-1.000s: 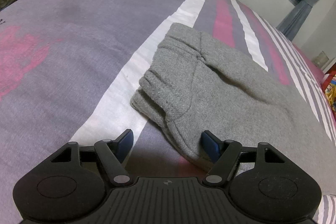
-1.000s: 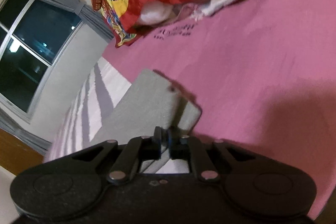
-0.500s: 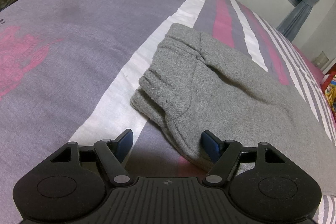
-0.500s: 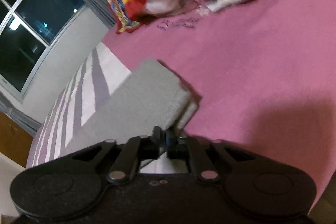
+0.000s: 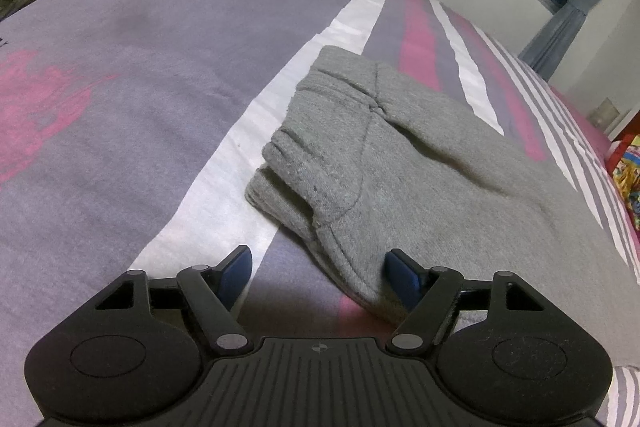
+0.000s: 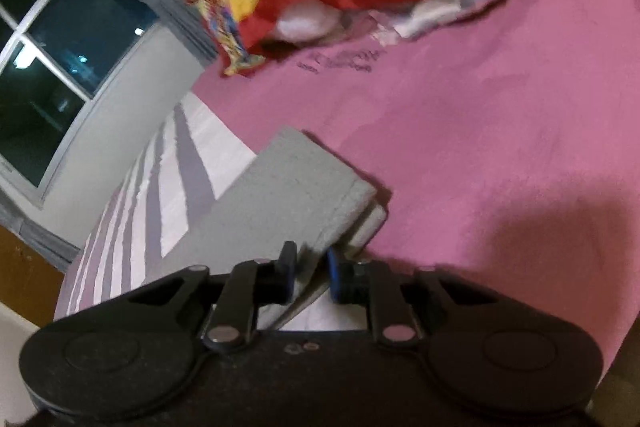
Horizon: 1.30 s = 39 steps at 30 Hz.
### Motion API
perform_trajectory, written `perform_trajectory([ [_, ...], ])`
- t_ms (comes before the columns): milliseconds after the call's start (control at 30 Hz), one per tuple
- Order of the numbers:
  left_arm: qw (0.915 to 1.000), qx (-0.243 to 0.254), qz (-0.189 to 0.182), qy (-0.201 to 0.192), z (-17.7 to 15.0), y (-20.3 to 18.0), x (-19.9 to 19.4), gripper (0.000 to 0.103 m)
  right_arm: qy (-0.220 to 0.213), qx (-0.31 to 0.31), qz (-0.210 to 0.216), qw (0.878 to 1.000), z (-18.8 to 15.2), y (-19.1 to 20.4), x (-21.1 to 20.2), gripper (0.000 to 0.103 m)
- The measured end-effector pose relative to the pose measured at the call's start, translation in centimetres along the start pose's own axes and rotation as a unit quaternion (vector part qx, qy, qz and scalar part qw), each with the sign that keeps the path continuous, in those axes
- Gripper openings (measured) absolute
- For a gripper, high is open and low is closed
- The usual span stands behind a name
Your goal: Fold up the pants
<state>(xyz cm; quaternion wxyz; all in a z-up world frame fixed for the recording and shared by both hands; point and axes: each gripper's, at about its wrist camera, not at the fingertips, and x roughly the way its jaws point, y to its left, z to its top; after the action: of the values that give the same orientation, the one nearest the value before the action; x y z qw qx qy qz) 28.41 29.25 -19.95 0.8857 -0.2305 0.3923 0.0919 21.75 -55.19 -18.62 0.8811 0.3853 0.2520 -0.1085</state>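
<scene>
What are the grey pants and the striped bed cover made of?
The grey pants look like thick, soft knit fleece, probably cotton sweatpants: fuzzy speckled surface, ribbed gathered waistband, matte. The striped bed cover looks like thin woven cotton or a blend: smooth, flat, matte, with faded printed colour. Neither can be told for sure.

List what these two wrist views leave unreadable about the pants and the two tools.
- Left wrist view: the near edge of the gray pants runs under the left gripper, whose jaws stand open; its body hides that edge.
- Right wrist view: the right gripper has jaws opening around the leg end; motion blur hides any pad contact.
- Right wrist view: print on the bed sheet is blurred, unreadable.
- Neither view shows the pants whole.
</scene>
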Motion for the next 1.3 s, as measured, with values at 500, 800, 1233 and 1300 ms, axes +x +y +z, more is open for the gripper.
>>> perform_trajectory([
  [500,1.0,0.003,0.001,-0.003,0.0,-0.1,-0.1,0.075,0.031,0.029,-0.003,0.999,0.1,-1.2,1.2,0.006],
  [800,0.9989,-0.029,0.005,-0.037,-0.5,0.3,-2.2,0.076,-0.024,-0.135,0.035,0.99,-2.3,7.0,-2.7,0.026],
  [1233,0.997,-0.058,-0.007,-0.051,1.9,1.3,-2.2,0.076,0.126,-0.374,0.225,0.891,-14.3,31.2,6.6,0.042],
  [1300,0.9982,-0.046,0.005,-0.038,2.0,1.2,-1.1,0.062,0.144,-0.393,0.228,0.879,-16.4,33.7,8.5,0.042],
])
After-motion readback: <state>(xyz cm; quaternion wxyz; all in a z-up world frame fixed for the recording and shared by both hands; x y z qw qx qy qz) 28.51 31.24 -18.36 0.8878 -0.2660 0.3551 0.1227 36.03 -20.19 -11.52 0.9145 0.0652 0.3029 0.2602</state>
